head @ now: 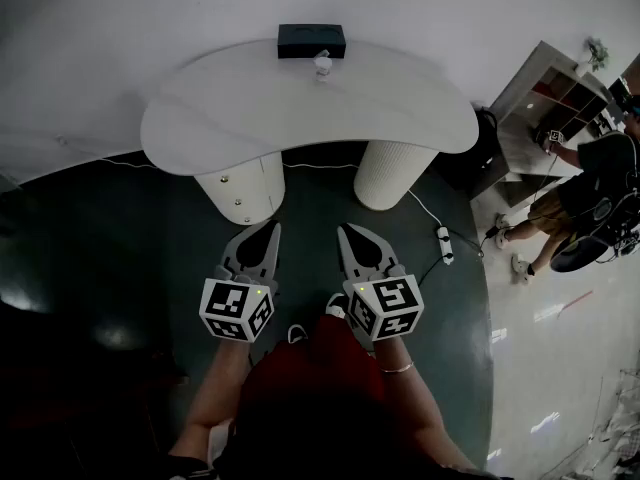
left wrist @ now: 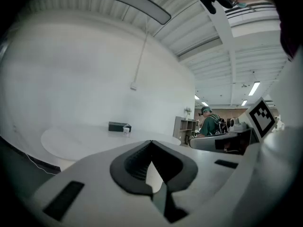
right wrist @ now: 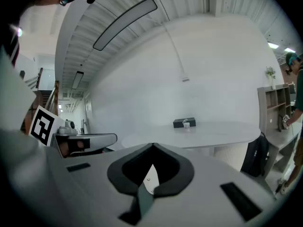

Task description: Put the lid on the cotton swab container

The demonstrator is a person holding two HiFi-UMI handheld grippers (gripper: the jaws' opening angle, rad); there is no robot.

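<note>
White table (head: 400, 118) carries black box (head: 311, 40) and small container (head: 322, 64) at its far edge; left gripper (head: 271, 227) and right gripper (head: 344, 229), short of it, closed empty.

left gripper (head: 264, 236): jaws together, empty, held low, pointing forward | right gripper (head: 352, 238): jaws together, empty, alongside it | bare forearms run back beneath both

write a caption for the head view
Left gripper and right gripper, shut and empty, short of the table bearing a container and dark box
</note>
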